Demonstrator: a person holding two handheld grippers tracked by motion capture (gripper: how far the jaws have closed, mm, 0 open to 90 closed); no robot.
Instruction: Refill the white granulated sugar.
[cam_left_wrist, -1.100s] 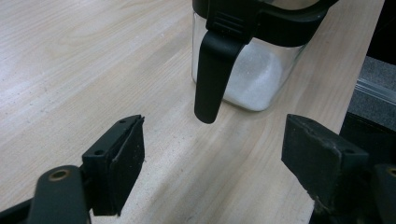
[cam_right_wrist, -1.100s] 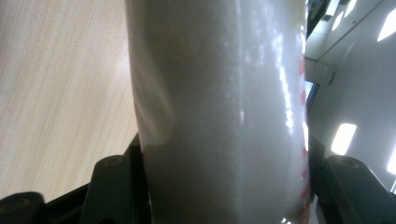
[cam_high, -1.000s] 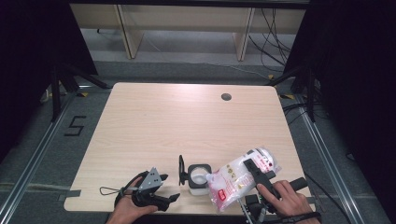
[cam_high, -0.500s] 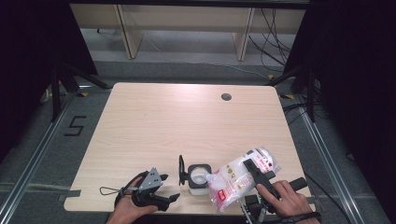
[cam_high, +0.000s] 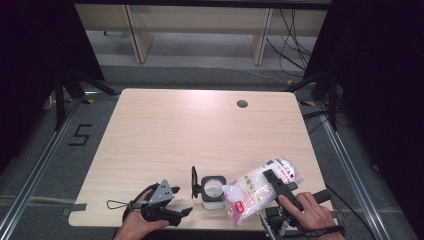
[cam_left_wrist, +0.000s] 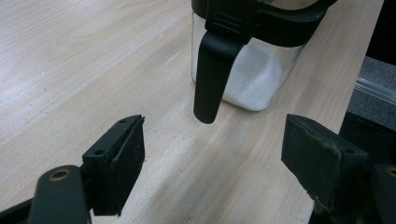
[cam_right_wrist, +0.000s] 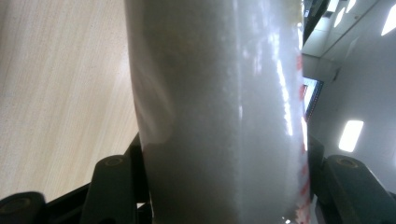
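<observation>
Nothing had moved: the right gripper (cam_high: 274, 186) stayed clamped on the bag (cam_high: 255, 187) tilted over the jar (cam_high: 212, 187), while the left gripper (cam_high: 186, 213) stood agape near it.

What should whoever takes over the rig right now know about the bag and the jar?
Right gripper: shut on the bag of white granules, tilted with its corner over the jar.
Left gripper: open, holding nothing, facing the jar's hanging black latch.
Glass jar: near the table's front edge, lid swung open, some white granules inside.
Done: jar opened, bag positioned.
Left: finish pouring, set the bag down, close the lid.
</observation>
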